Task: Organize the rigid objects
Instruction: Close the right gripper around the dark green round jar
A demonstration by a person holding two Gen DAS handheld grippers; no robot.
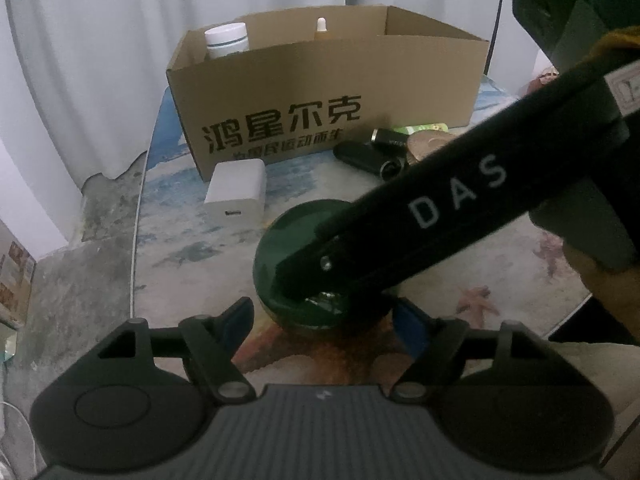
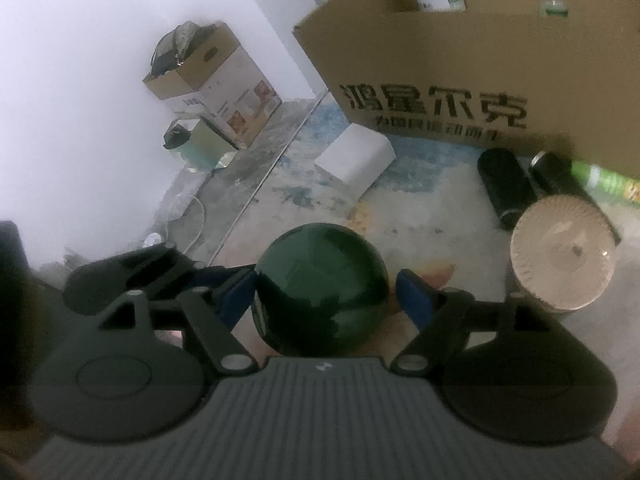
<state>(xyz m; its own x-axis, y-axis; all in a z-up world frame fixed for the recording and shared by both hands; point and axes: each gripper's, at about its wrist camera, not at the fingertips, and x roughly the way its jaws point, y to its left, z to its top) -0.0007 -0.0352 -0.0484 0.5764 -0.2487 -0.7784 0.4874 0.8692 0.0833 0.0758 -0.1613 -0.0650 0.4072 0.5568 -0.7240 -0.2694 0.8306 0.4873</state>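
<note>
The green jar stands on the counter in front of the box. The right gripper is spread wide around it, its left pad just at the jar's side, the other apart. The left gripper gapes open and empty just before the jar. In the box stand a white bottle and a dropper bottle; a white charger lies outside.

Pale grey curtains hang behind the table, whose top shows a beach print with starfish. Past its left edge lies mottled concrete floor, a plain white wall and dim light.
</note>
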